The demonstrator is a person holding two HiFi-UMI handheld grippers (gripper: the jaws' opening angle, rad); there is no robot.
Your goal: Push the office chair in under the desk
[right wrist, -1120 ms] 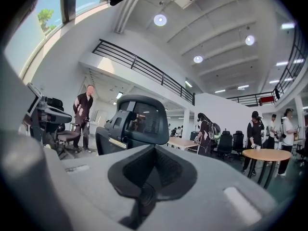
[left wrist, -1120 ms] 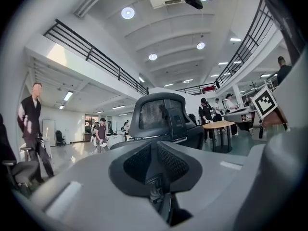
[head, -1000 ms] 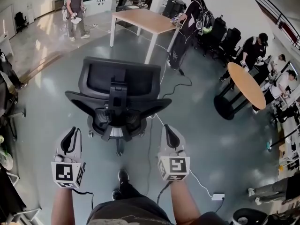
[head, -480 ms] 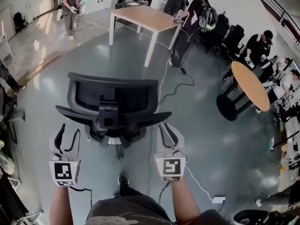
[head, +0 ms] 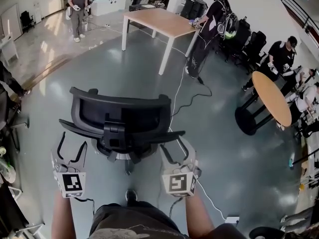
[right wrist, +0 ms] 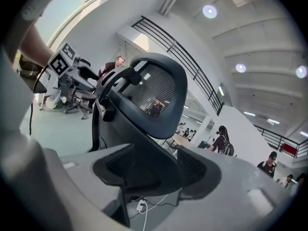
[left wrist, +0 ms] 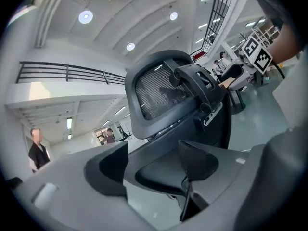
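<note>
The black office chair (head: 119, 114) stands on the grey floor with its back to me, far from the wooden desk (head: 159, 21) on white legs. My left gripper (head: 71, 146) is at the chair's left armrest (head: 75, 128), jaws opening, the armrest's end lying between them untouched. My right gripper (head: 175, 148) is at the right armrest (head: 172, 133), jaws opening likewise. In the left gripper view the mesh back (left wrist: 159, 88) rises beyond the left gripper (left wrist: 154, 166). The right gripper view shows the chair back (right wrist: 161, 95) past the right gripper (right wrist: 156, 170).
A person (head: 209, 26) stands at the desk's right end and another (head: 77, 6) at the far left. A round wooden table (head: 271, 96) stands at right with people around it. A cable (head: 187, 91) runs over the floor to a power strip (head: 232, 219).
Both grippers' jaws went from shut to open. I have moved up to the chair, so the grippers now stand at its armrests instead of behind it.
</note>
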